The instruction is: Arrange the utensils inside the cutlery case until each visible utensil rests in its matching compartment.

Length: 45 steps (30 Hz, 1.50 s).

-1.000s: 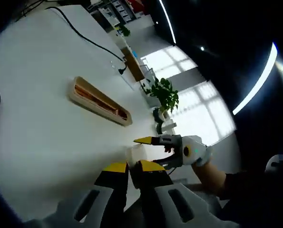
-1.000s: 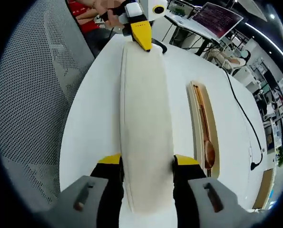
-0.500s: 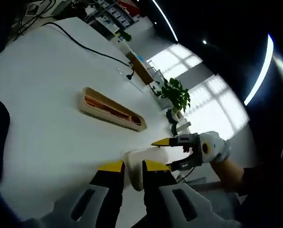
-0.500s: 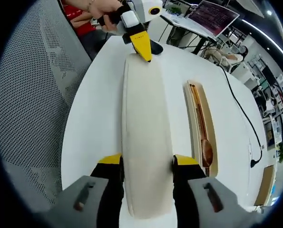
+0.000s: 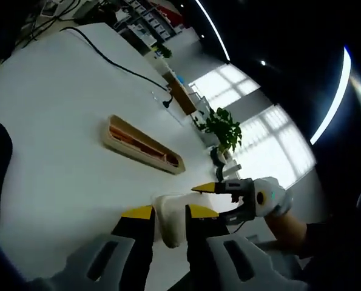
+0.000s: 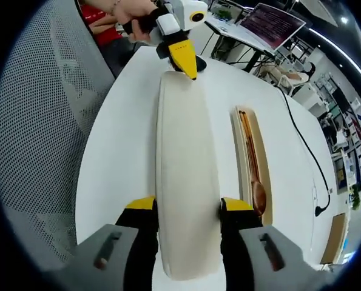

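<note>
The long cream oval lid (image 6: pixel 186 176) is clamped between the jaws of the right gripper (image 6: pixel 187 209) and the left gripper (image 5: pixel 169 213), one at each end; the open wooden cutlery case (image 6: pixel 253 163) lies beside it on the white table (image 6: pixel 119 139)

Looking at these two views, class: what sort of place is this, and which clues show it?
Probably an open-plan office. A mesh office chair stands beside the white table, a monitor sits on a desk behind it, and a potted plant stands by large windows.
</note>
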Tool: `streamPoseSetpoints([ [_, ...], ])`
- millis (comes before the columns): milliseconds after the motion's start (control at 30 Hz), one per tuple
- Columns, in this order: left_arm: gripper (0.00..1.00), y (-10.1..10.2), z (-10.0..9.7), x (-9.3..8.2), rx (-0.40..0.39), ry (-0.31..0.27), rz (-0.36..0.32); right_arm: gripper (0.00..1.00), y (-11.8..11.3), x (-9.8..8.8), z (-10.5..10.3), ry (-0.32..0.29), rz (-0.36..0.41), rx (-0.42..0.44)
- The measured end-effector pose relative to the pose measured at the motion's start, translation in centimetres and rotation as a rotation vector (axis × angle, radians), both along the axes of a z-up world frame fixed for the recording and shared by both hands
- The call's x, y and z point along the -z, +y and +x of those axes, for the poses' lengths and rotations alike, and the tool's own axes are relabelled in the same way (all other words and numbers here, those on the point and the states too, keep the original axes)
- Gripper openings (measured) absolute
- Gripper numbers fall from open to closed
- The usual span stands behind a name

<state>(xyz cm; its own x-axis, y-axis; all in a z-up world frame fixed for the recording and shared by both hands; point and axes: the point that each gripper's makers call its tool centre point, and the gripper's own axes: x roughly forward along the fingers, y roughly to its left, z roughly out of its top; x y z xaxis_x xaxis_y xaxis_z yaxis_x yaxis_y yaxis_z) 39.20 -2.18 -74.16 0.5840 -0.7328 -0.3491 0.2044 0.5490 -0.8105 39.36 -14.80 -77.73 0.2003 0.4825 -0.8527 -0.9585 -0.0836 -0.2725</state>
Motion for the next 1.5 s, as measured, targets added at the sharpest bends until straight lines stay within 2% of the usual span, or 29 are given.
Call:
streamPoseSetpoints([
  [200, 0.15, -0.4, 0.5, -0.3, 0.014, -0.021, 0.014, 0.39, 0.3, -1.0, 0.4, -0.008, 0.032, 0.014],
  [433, 0.13, -0.5, 1.0, -0.9, 0.011, -0.008, -0.022, 0.39, 0.1, -1.2, 0.9, -0.025, 0.037, 0.024],
  [500, 0.10, -1.0, 1.0, -1.9, 0.007, 0.020, -0.115, 0.39, -0.1, -1.1, 1.1, -0.027, 0.031, 0.028],
  [567, 0.07, -1.2, 1.3, -3.1, -0.001, 0.044, -0.236, 0.39, -0.2, -1.2, 1.2, -0.019, 0.042, 0.038],
  [600, 0.06, -1.1, 1.5, -3.0, -0.012, 0.065, -0.243, 0.39, -0.2, -1.3, 1.3, -0.019, 0.050, 0.041],
  [633, 0.06, -1.0, 1.6, -2.7, -0.007, 0.049, -0.212, 0.39, -0.1, -1.4, 1.4, -0.022, 0.051, 0.040],
  [767, 0.06, -1.3, 2.0, -2.7, 0.000, 0.034, -0.199, 0.39, -0.3, -1.5, 1.8, -0.030, 0.051, 0.040],
  [833, 0.08, -1.4, 2.3, -2.3, 0.001, 0.006, -0.143, 0.39, -0.5, -1.5, 2.0, -0.028, 0.052, 0.044],
  [967, 0.10, -1.7, 3.0, -1.9, -0.001, -0.003, -0.097, 0.39, -0.8, -1.4, 2.9, -0.042, 0.027, 0.046],
  [1167, 0.12, -1.6, 4.2, -1.3, 0.014, -0.001, -0.028, 0.39, -1.0, -1.4, 4.8, -0.072, -0.014, 0.033],
  [1400, 0.14, -0.6, 6.3, -1.0, -0.022, -0.036, 0.078, 0.39, -0.2, -1.4, 7.1, -0.084, -0.025, 0.028],
  [1500, 0.14, -0.4, 7.2, -0.6, -0.023, -0.045, 0.099, 0.39, 0.0, -1.1, 8.0, -0.083, -0.041, 0.027],
])
